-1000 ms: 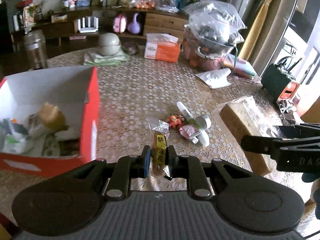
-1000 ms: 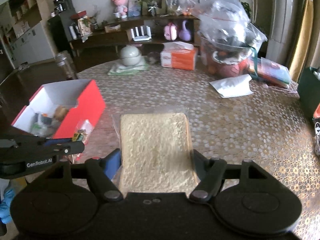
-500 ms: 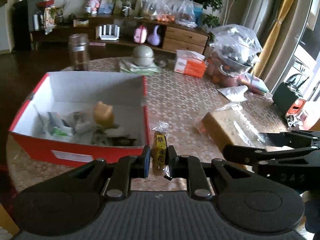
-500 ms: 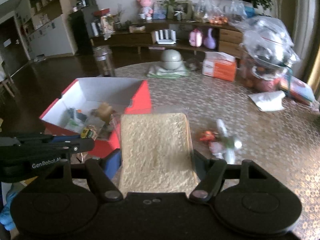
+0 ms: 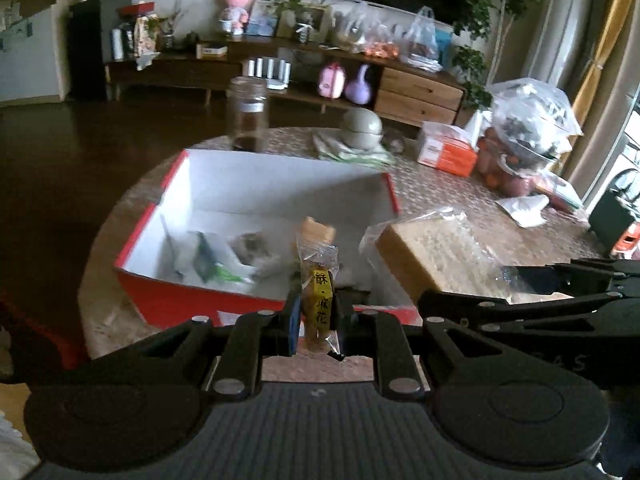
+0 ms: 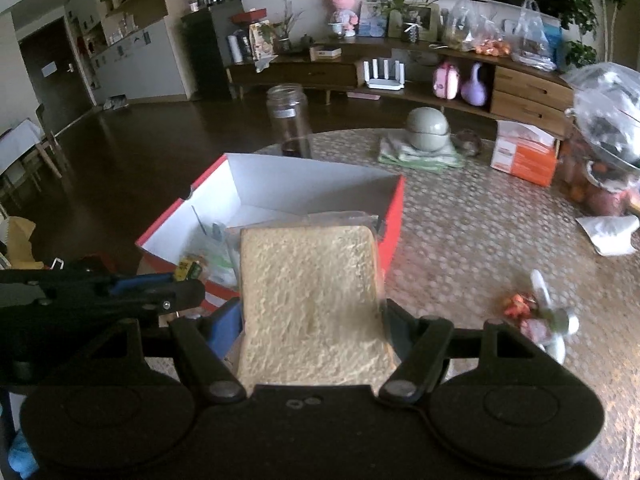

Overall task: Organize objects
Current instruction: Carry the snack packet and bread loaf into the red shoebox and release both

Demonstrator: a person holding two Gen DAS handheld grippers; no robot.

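So you've got both hands loaded. Your left gripper point(image 5: 316, 322) is clamped tight on the small clear-wrapped snack packet with the yellow label point(image 5: 319, 300), standing upright between the pads. Your right gripper point(image 6: 312, 320) is squeezing the bagged slice of pale sandwich bread point(image 6: 312, 300) across its width, long side pointing straight ahead.

The thing that matters: the red cardboard box with the white inside point(image 5: 276, 196) sits right in front of and below both grippers. From the left view the snack already hangs over the near wall, so that hand looks closer to a drop. The bread's front edge overlaps the box's right near corner point(image 6: 394, 220), and I'd guess it needs to go further left and forward to clear the wall. There's loose stuff already in the box's near half, so the empty far half looks like the better spot for the bread.
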